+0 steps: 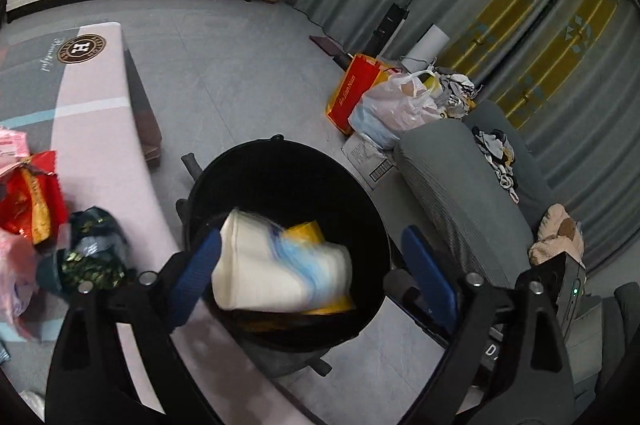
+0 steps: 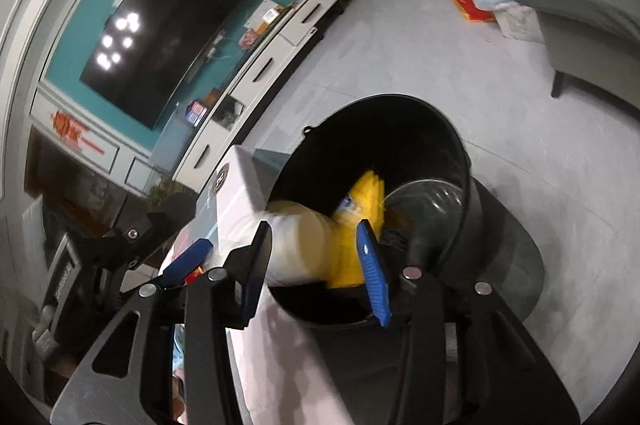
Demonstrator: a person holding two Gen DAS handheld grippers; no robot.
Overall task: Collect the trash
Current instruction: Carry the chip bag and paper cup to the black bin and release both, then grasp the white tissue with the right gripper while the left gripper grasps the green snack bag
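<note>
**Cup drops into the black bin**

Both grippers hang over a black bin [image 1: 288, 161] standing on the grey floor beside a pink-and-grey table [image 1: 96, 93]. The left gripper [image 1: 316, 273] has its blue fingers [image 1: 198, 277] spread wide to either side of the bin's mouth, with nothing between them pressing on the pads. The right gripper [image 2: 316, 261] is part open; a blurred white cup [image 2: 298, 249] lies between its fingers over the bin's near rim, and the pads do not appear to clamp it. In the left wrist view the same cup [image 1: 276, 269] shows as a pale, smeared shape inside the bin, on top of a yellow wrapper [image 1: 306, 231]. A clear plastic piece [image 2: 424, 209] leans against the bin's inner wall in the right wrist view.

More trash waits on the table's near end: a red wrapper [image 1: 34, 209] and a dark green bag [image 1: 90, 249], side by side. A grey sofa [image 1: 460, 193] stands on the bin's other side.
</note>
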